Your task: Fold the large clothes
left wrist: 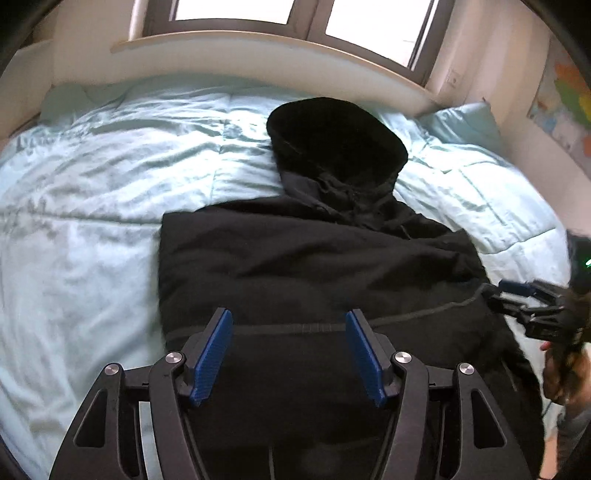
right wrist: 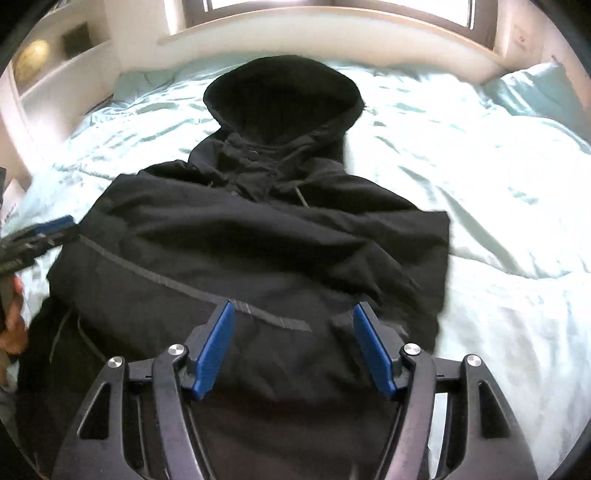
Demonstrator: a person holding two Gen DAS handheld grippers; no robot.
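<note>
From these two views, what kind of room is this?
Most likely a bedroom: a black hooded jacket lies on a bed with a pale blue duvet, a matching pillow sits near the wall, and a window is behind.

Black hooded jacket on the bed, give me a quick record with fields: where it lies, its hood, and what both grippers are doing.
garment: black hooded jacket, folded over itself
surface: light blue bedspread
hood: flat, toward the window end
left gripper: open, nothing between the pads
right gripper: open, nothing between the pads
</note>
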